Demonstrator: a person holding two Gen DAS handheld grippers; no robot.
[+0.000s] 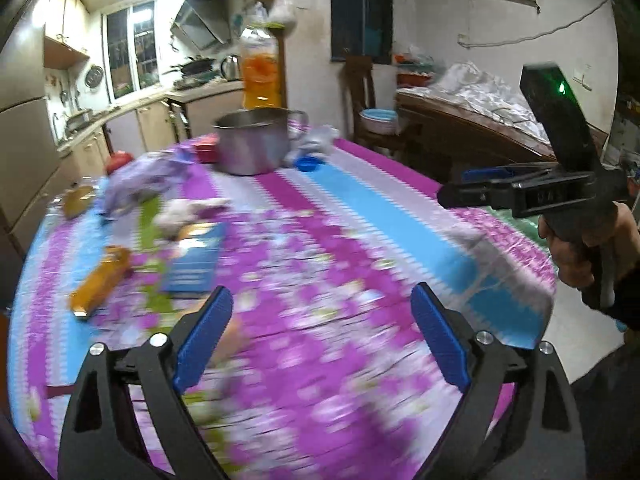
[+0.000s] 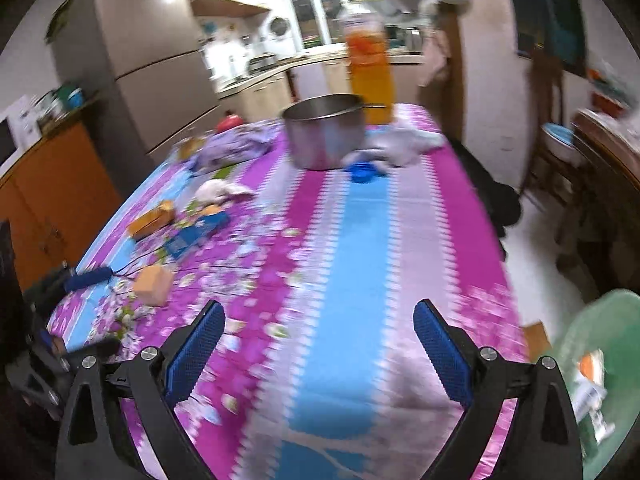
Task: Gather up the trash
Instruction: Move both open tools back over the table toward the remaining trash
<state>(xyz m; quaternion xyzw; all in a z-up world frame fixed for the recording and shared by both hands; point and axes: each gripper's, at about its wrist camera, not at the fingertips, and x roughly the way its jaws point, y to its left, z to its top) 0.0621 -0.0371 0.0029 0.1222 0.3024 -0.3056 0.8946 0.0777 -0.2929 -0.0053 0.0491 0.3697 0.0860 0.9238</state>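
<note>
Both views are motion-blurred. My left gripper (image 1: 322, 312) is open and empty above the flowered tablecloth (image 1: 320, 260). My right gripper (image 2: 320, 328) is open and empty over the cloth's blue stripe; it also shows in the left wrist view (image 1: 452, 194). Trash lies on the table's left side: an orange packet (image 1: 100, 282), a blue box (image 1: 196, 260), crumpled white paper (image 1: 188, 210), a purple wrapper (image 1: 140, 180). In the right wrist view I see an orange box (image 2: 152, 222), the blue box (image 2: 196, 232) and a small tan box (image 2: 154, 284). A green bin (image 2: 600, 368) holding trash stands at the right.
A steel pot (image 1: 252, 144) stands at the table's far end, with a bottle of orange liquid (image 1: 260, 72), a blue cap (image 1: 308, 165) and white cloth (image 1: 316, 140) beside it. Kitchen counters lie beyond on the left, a wooden chair (image 1: 360, 92) and cluttered table (image 1: 472, 120) on the right.
</note>
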